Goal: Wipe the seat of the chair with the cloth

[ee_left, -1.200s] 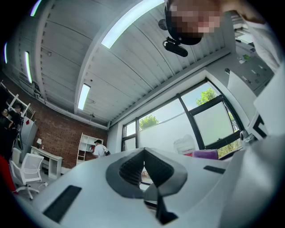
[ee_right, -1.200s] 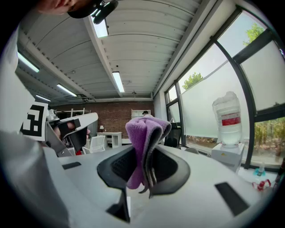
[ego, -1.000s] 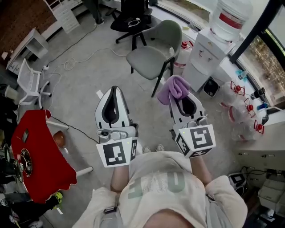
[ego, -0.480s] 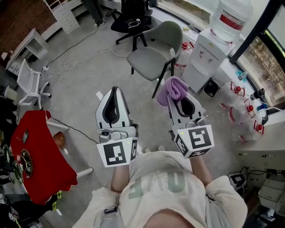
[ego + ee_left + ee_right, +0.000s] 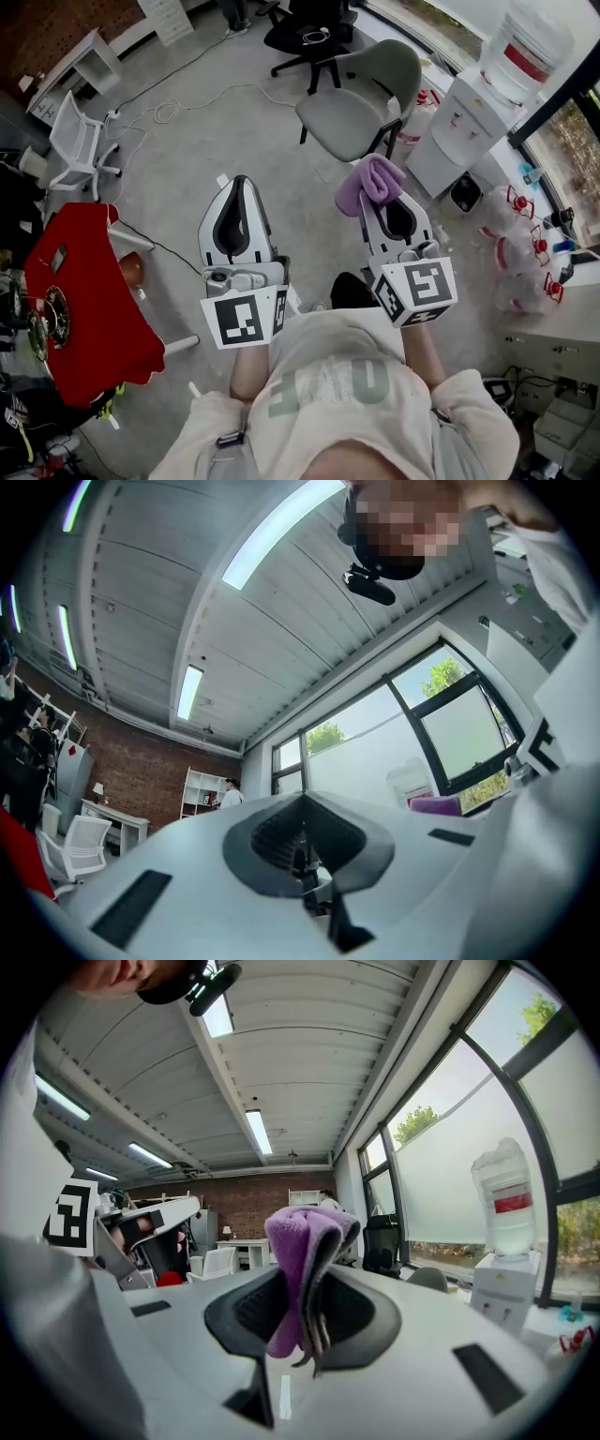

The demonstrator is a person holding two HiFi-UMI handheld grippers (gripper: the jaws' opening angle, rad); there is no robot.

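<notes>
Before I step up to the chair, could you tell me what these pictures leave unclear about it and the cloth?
- Any dirt on the chair seat: too small to tell in the head view.
- Chair, right gripper view: only its top shows beyond the gripper's body; the left gripper view misses it.
- Right gripper tips, head view: covered by the cloth.
- Cloth's lower end, right gripper view: hidden down between the shut jaws.

Soft purple folded cloth: bunched, clamped upright between the jaws of the right gripper. Grey-green moulded chair with black legs: upright, far right, apart from the cloth.
</notes>
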